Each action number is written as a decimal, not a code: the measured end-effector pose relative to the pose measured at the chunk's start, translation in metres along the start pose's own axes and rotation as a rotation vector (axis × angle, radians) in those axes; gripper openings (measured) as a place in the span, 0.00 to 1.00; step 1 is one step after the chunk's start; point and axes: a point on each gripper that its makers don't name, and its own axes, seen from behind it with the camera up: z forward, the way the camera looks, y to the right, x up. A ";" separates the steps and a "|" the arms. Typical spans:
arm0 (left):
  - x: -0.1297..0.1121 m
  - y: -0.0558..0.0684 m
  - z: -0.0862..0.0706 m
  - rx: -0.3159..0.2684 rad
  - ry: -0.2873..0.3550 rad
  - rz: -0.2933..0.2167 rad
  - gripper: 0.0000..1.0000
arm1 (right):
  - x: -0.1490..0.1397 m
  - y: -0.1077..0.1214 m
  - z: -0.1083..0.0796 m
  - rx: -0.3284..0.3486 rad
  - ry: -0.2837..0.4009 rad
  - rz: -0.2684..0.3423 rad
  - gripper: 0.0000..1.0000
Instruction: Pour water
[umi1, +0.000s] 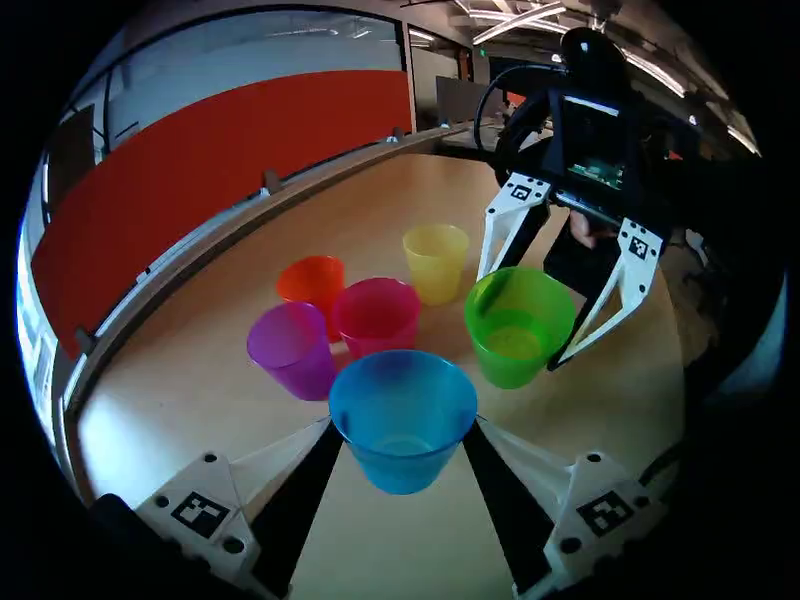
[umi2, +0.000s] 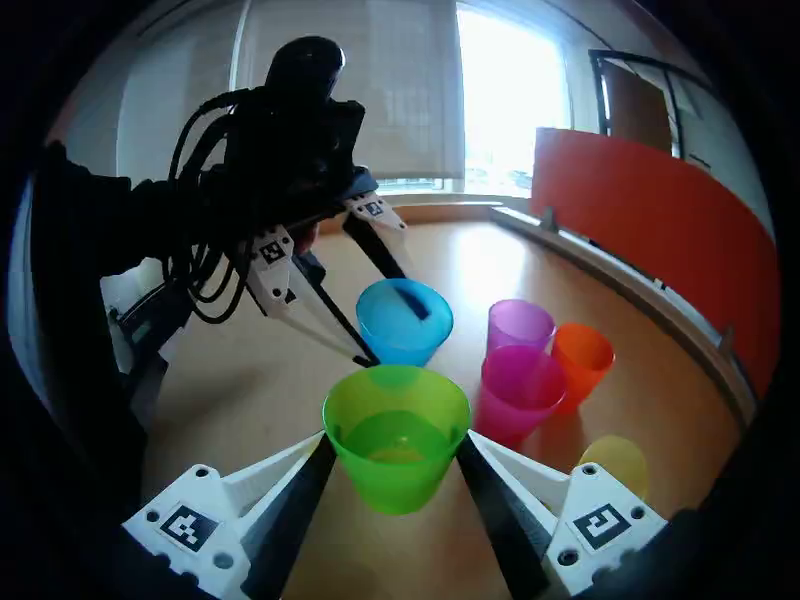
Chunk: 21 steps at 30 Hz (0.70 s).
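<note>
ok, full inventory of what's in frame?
blue cup: 1, blue, between the left gripper's fingers
green cup: 1, green, between the right gripper's fingers
pink cup: 1, pink, on the table, middle of the cluster
purple cup: 1, purple, on the table beside pink
orange cup: 1, orange, on the table behind pink
yellow cup: 1, yellow, on the table, apart from the cluster
table: 1, light wood
panel: 1, red, along the table's edge
window: 1, bright, far wall
left gripper: 1, white fingers, shut on blue cup
right gripper: 1, white fingers, shut on green cup
</note>
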 end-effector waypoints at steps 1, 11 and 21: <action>0.000 0.001 0.001 -0.002 -0.004 0.003 0.84 | -0.001 0.000 0.001 0.001 -0.005 0.000 0.86; -0.005 0.006 0.010 -0.026 -0.029 0.016 0.84 | -0.012 0.005 0.005 0.010 -0.044 0.005 0.87; -0.007 0.006 0.015 -0.035 -0.041 0.018 0.84 | -0.021 0.010 0.007 -0.001 -0.066 0.011 0.88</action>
